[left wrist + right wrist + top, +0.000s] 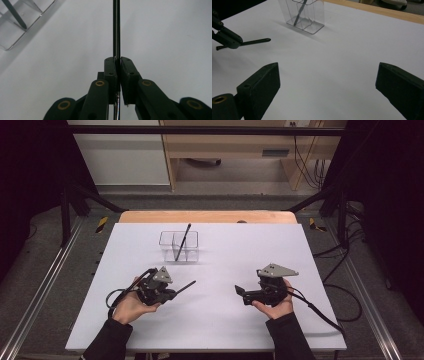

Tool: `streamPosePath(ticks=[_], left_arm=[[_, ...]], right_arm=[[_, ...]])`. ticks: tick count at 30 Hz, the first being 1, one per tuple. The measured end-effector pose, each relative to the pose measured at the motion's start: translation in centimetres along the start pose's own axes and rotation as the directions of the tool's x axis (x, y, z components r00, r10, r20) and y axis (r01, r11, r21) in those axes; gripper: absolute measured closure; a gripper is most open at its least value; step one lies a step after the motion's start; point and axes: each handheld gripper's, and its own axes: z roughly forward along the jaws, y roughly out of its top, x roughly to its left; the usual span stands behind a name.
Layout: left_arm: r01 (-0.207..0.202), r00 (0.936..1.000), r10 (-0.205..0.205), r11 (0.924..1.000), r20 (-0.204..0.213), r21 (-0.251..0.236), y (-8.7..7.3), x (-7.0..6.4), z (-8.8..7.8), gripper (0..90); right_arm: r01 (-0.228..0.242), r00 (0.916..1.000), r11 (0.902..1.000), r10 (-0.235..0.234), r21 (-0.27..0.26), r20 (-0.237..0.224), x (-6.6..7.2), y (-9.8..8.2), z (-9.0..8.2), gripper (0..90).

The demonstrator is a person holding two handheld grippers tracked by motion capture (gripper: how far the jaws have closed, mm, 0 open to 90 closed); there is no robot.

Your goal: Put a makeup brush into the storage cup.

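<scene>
left tongs point(172, 293) are clamped tight on a thin black pen point(185, 287), which pokes out past the pads toward the middle of the desk point(225, 320); in the left gripper view i see the pen point(116, 30) running straight up between the two black pads point(110, 70), pinched with no gap. right tongs point(240, 291) stand wide apart with nothing between them, and in the right gripper view the fingers point(262, 85) frame bare white surface. around them i have a clear plastic holder point(179, 246) with compartments, standing toward the far side of the desk and well apart from both hands, and a second black pen point(183, 241) leans upright in one of its cells, top sticking out above the rim. from the right gripper view the holder point(304, 15) sits ahead and to the left, with the left tongs point(227, 40) and their pen point(254, 41) level above the sheet at the left edge. nothing lies between the held pen and the holder. wooden desk edge point(207, 216) shows beyond the white sheet at the far side; open room lies between the two hands and on both sides of the holder.
</scene>
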Motion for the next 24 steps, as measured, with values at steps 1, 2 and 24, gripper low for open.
streamPosePath(ticks=[1, 2, 24], left_arm=[[-0.004, 1.0, 0.004, 1.0, 0.001, -0.005, 0.1, -0.1, 0.0, 83.4], [-0.005, 1.0, 0.005, 1.0, 0.002, -0.007, 0.1, -0.2, -0.1, 83.4], [-0.073, 0.9938, 0.075, 0.9969, 0.081, -0.027, 1.6, -2.2, 0.5, 83.4]], right_arm=[[0.002, 1.0, 1.0, -0.002, 0.003, -0.002, 0.1, 0.0, 0.0, 6.3], [0.009, 1.0, 1.0, -0.009, 0.005, -0.001, 0.2, 0.1, 0.0, 6.3], [0.104, 0.994, 0.993, -0.102, 0.055, -0.04, 1.9, 0.7, 0.3, 5.5]])
